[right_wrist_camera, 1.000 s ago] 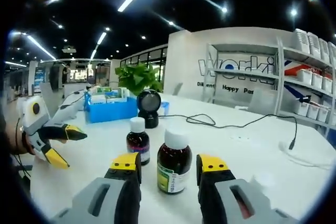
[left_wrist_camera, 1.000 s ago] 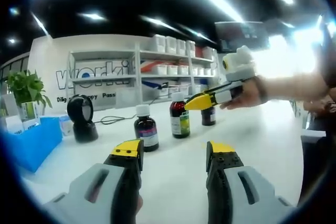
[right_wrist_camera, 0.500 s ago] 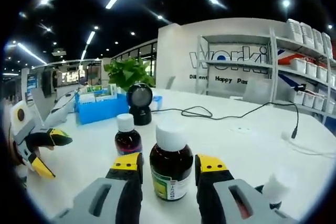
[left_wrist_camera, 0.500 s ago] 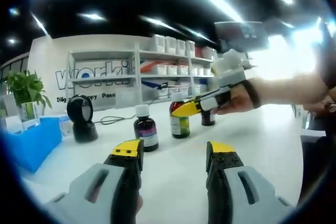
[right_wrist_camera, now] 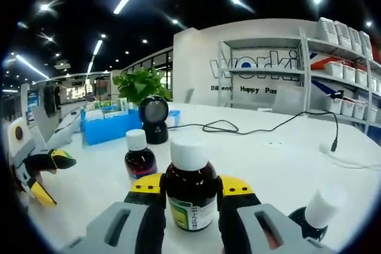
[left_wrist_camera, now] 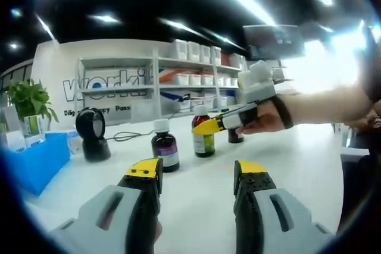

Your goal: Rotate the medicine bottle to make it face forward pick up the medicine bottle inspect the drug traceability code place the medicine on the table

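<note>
Right gripper view: my right gripper [right_wrist_camera: 189,190] has its two yellow-tipped jaws on each side of the brown medicine bottle [right_wrist_camera: 190,191], standing on the white table [right_wrist_camera: 262,165]. I cannot tell if they squeeze it. My left gripper [left_wrist_camera: 196,173] is open, holding nothing, above the table.

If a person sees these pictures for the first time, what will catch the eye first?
Probably the dark medicine bottle with a white cap and green label, standing large between the right gripper jaws, which sit close at both its sides. Behind it stands a smaller dark bottle, and farther back a black round scanner beside a blue tray on the white table.
</note>
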`<state>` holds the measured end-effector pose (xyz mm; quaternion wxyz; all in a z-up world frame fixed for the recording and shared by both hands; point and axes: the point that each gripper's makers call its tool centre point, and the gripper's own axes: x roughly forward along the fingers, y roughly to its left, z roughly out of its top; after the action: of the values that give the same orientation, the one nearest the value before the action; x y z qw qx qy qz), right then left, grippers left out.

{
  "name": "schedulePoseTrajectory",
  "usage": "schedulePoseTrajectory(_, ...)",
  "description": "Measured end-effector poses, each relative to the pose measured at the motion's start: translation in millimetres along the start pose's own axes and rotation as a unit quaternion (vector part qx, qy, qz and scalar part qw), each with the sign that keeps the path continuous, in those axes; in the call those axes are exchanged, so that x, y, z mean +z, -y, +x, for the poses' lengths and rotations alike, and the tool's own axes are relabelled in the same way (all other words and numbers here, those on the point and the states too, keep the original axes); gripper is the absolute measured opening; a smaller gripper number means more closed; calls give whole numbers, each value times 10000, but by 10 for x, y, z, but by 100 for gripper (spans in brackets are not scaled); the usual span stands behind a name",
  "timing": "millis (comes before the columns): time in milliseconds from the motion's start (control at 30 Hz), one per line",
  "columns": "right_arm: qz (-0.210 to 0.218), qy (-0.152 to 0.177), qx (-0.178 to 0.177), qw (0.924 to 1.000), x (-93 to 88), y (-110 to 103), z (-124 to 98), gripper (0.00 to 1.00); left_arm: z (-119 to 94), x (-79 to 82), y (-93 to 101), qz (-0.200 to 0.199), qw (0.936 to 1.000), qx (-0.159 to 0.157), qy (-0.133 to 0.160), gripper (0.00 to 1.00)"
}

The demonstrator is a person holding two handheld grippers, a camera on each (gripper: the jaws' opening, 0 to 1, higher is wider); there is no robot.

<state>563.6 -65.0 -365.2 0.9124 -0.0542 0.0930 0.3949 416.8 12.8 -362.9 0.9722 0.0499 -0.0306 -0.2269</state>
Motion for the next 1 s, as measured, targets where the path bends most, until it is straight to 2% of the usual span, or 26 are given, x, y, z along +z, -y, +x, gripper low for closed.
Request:
schedulePoseTrajectory(533, -107, 65, -47, 9999, 31, -18, -24, 27, 4, -8, -8, -5, 10000, 1, -4, 39)
schedulePoseTrajectory(700, -42, 170, -14, 9998, 154, -26, -57, 27, 4, -8, -12, -14, 10000, -10, -1, 39)
schedulePoseTrajectory(800, -82, 255, 16, 9996, 290, -54, -73, 27, 6, -10, -12, -15, 10000, -19, 0, 39)
schedulePoseTrajectory(900, 78, 311, 90, 9994, 440, -100, -85, 27, 6, -7, -11, -25, 10000, -20, 7, 39)
schedulePoseTrajectory(1000, -13, 366, 111, 9993, 536, -153, -73, 27, 6, -3, -12, -31, 10000, -20, 15, 39)
